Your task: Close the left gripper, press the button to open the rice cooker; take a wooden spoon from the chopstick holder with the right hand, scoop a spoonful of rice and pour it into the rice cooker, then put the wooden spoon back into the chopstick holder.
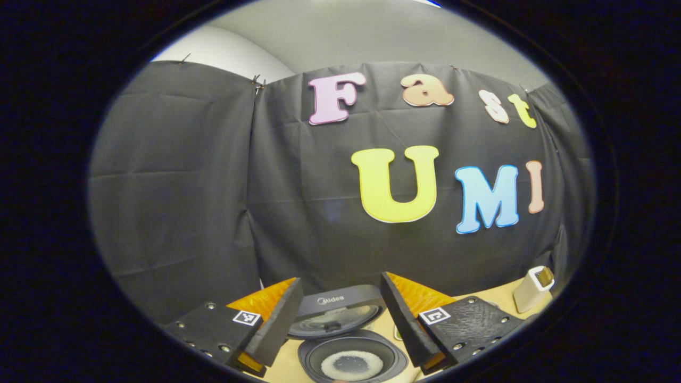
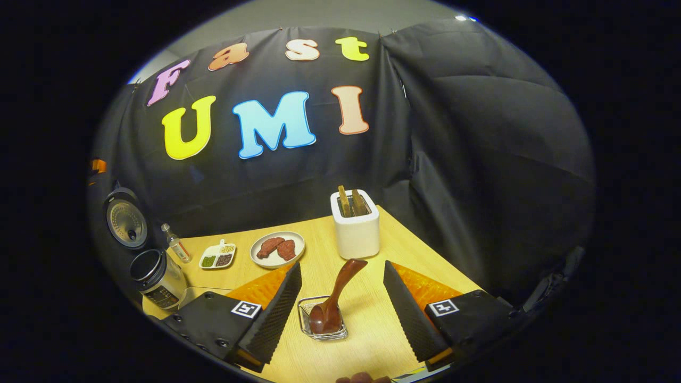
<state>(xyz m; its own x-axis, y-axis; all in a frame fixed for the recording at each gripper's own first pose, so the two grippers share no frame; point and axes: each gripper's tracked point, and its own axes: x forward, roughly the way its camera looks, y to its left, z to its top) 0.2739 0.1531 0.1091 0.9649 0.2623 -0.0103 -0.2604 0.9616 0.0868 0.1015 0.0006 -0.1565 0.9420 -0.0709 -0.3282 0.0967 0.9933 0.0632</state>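
- The rice cooker (image 1: 348,340) stands open, rice in its pot, below the left claw (image 1: 336,324), which gapes empty.
- The wooden spoon (image 2: 336,298) sits in the glass holder (image 2: 322,319) between the empty, wide-open right claw's (image 2: 340,308) fingers; the task looks nearly finished.

Left gripper (image 1: 336,324), black ribbed wedge fingers, orange plates behind, black screwed mounts with square white markers; right gripper (image 2: 340,314), same black, orange, marker build

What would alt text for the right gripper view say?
A wooden spoon stands in a clear holder on a wooden table, between the open right gripper fingers. Behind sit a white toaster, a plate of meat and an open rice cooker.
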